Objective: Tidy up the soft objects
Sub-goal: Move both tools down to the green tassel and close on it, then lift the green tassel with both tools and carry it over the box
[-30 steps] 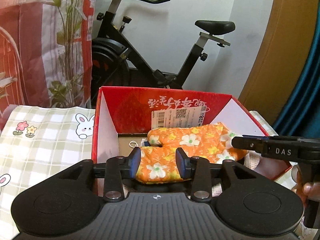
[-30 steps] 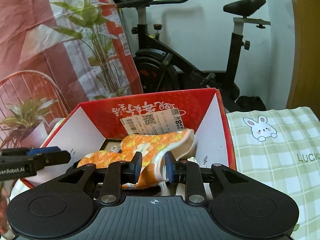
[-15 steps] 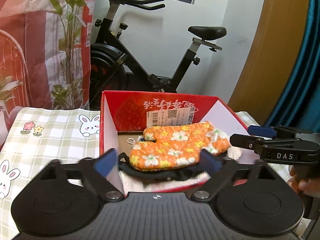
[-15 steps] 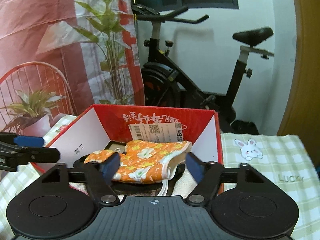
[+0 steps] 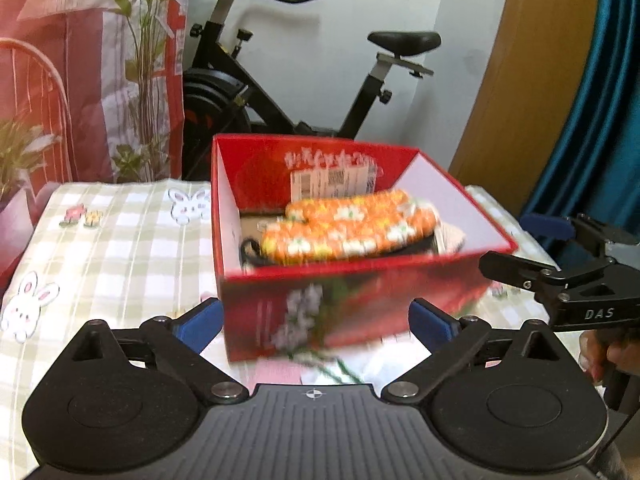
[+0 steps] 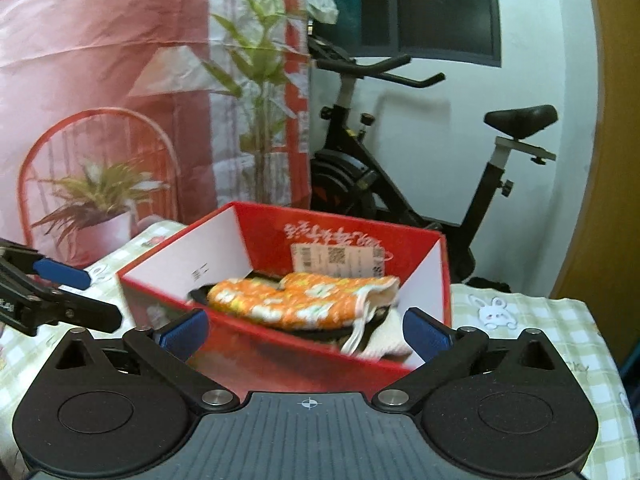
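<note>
An orange flowered oven mitt (image 5: 348, 228) (image 6: 304, 300) lies in the red cardboard box (image 5: 360, 292) (image 6: 400, 248), on top of a black item (image 5: 252, 250) and a white towel (image 6: 384, 340). My left gripper (image 5: 318, 324) is drawn back in front of the box, its jaws opening wide with nothing held between the blue pads. My right gripper (image 6: 306, 332) stands back at the box's near corner, its jaws also opening and empty. Each gripper shows at the edge of the other's view: the right gripper (image 5: 528, 250), the left gripper (image 6: 76, 292).
The box sits on a green checked tablecloth with rabbit prints (image 5: 100, 248). Behind the table stand a black exercise bike (image 5: 280, 92) and a red printed backdrop with plants (image 6: 100, 80). A wooden door (image 5: 512, 80) and a teal curtain (image 5: 592, 120) are on the right.
Both grippers were shut on the orange mitt over the box; they have let it go, spread wide and pulled back. The mitt now rests in the box.
</note>
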`<act>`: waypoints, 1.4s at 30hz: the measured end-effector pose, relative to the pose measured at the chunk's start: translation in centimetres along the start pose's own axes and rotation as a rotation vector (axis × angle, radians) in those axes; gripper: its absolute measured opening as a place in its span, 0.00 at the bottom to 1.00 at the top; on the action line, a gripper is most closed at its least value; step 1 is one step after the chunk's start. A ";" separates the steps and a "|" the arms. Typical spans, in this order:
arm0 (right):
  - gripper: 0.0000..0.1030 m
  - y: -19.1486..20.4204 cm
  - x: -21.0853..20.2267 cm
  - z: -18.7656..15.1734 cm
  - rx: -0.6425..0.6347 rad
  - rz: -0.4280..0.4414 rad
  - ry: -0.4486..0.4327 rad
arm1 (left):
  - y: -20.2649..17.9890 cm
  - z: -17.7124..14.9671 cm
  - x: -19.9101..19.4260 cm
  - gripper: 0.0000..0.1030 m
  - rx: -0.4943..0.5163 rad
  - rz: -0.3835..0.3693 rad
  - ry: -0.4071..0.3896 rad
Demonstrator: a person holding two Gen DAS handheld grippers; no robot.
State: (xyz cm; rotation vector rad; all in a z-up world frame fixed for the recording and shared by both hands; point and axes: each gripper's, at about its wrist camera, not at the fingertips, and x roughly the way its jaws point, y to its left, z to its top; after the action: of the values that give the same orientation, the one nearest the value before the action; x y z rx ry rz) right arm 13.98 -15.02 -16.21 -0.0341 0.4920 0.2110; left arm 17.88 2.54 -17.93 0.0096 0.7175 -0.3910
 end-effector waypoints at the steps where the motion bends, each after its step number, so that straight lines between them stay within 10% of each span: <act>1: 1.00 0.2 -0.3 -0.4 0.000 0.009 0.002 | 0.0 -0.6 -0.2 0.97 0.000 -0.004 0.007; 16: 0.90 3.8 -2.5 -8.8 0.007 0.187 0.162 | -0.6 -7.5 0.2 0.85 -0.118 -0.108 0.103; 24: 0.70 4.8 -2.3 -9.8 0.000 0.259 0.203 | -1.5 -9.3 1.8 0.66 -0.180 -0.189 0.150; 42: 0.62 5.5 0.4 -11.1 0.025 0.336 0.277 | -1.8 -10.1 5.0 0.48 -0.257 -0.270 0.204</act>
State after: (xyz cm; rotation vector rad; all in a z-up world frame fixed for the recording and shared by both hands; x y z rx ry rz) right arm 8.00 -10.49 -26.04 0.0448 0.7763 0.5340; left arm 14.20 0.53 -28.55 -0.2962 0.9712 -0.5584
